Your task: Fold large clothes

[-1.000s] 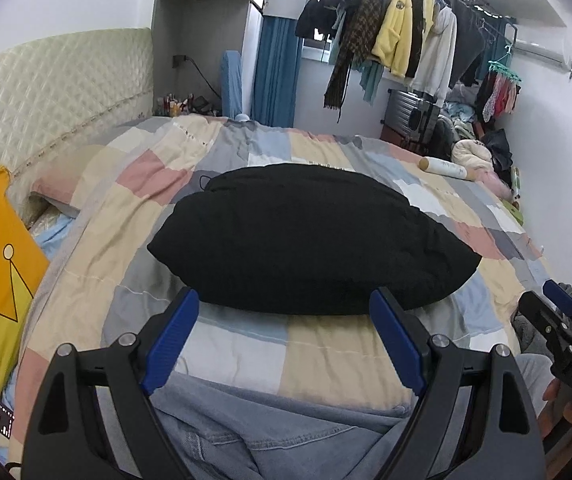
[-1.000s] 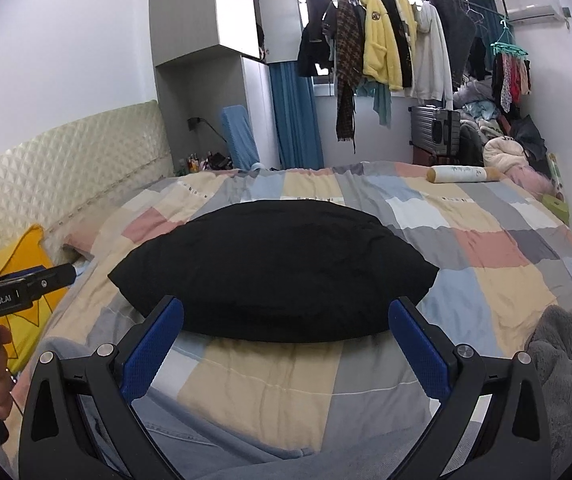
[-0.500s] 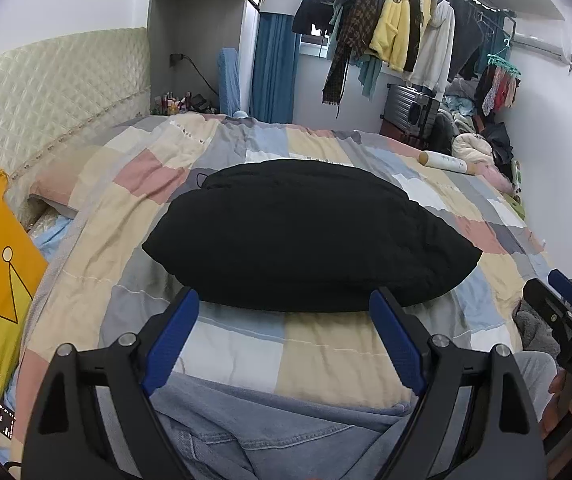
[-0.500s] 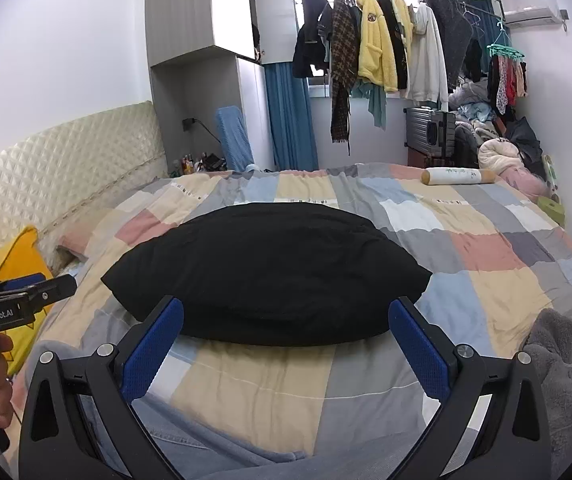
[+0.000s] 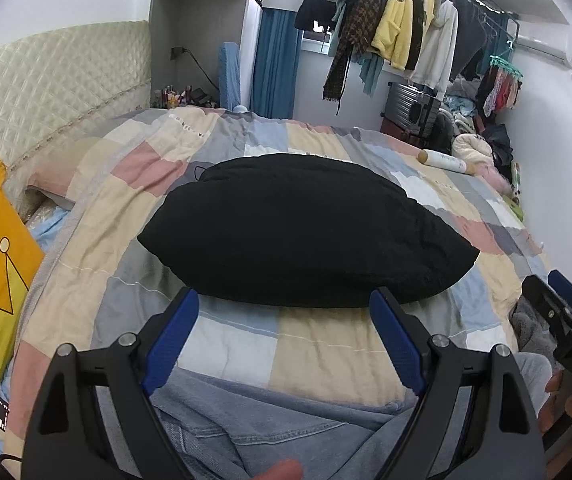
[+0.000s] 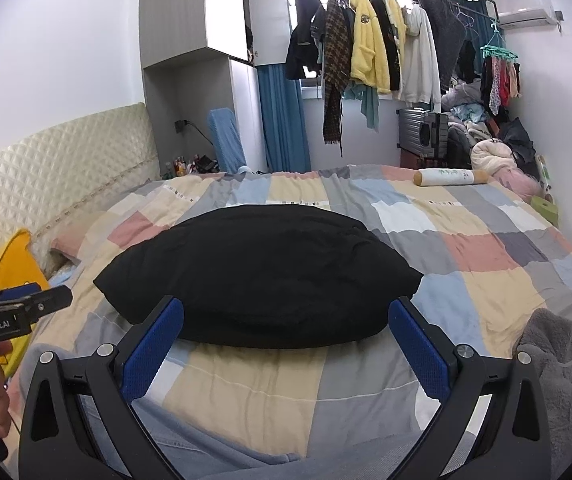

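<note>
Left wrist view: both left gripper (image 5: 284, 334) and right gripper (image 6: 286, 344) gape empty; we'd pinch the soft, limp folded black fabric garment (image 5: 305, 236) at its near corners.

Folded garment (image 5: 305, 236) lies centrally on bed (image 5: 325, 356); headboard (image 5: 46, 92) left, bolster (image 5: 443, 161) far right, hanging clothes (image 5: 397, 32) behind.

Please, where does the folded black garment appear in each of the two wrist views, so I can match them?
Left wrist: black garment at centre, on the patchwork quilt.
Right wrist: black garment at centre, slightly left.
Shared landmark: yellow jacket hanging behind the bed.
</note>
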`<state>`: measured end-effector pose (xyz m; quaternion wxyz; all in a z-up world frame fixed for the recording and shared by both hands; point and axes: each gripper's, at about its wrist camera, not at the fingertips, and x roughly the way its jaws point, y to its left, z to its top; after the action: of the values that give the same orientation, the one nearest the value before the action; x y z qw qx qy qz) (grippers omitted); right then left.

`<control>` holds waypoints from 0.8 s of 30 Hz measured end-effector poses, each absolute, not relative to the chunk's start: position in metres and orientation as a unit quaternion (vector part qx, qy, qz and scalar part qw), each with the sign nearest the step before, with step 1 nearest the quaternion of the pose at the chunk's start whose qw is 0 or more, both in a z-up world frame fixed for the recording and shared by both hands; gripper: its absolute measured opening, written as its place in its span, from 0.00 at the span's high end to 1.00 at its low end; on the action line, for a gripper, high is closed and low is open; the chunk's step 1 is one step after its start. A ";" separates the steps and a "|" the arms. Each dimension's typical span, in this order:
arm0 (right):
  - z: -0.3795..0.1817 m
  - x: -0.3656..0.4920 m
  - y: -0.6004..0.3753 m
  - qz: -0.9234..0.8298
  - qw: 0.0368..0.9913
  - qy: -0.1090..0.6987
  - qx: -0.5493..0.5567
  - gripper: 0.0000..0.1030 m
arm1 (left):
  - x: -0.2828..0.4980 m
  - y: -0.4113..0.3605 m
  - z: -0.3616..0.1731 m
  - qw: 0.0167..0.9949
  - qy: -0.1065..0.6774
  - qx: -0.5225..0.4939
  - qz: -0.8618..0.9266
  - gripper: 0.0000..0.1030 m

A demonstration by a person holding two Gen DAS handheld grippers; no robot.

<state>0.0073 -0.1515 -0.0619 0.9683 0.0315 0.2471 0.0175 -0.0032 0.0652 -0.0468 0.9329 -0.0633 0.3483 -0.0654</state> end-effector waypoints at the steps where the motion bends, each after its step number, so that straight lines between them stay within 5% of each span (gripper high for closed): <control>1: -0.062 0.007 -0.151 0.017 0.968 0.247 0.033 0.00 | -0.003 0.065 -0.046 0.933 0.348 -0.062 -0.065 0.15; 24: -0.060 0.009 -0.150 0.016 0.969 0.246 0.029 0.00 | 0.000 0.067 -0.044 0.931 0.353 -0.059 -0.063 0.15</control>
<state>0.0086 -0.1501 -0.0598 0.9687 0.0288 0.2459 0.0155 -0.0004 0.0671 -0.0444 0.9315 -0.0588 0.3534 -0.0632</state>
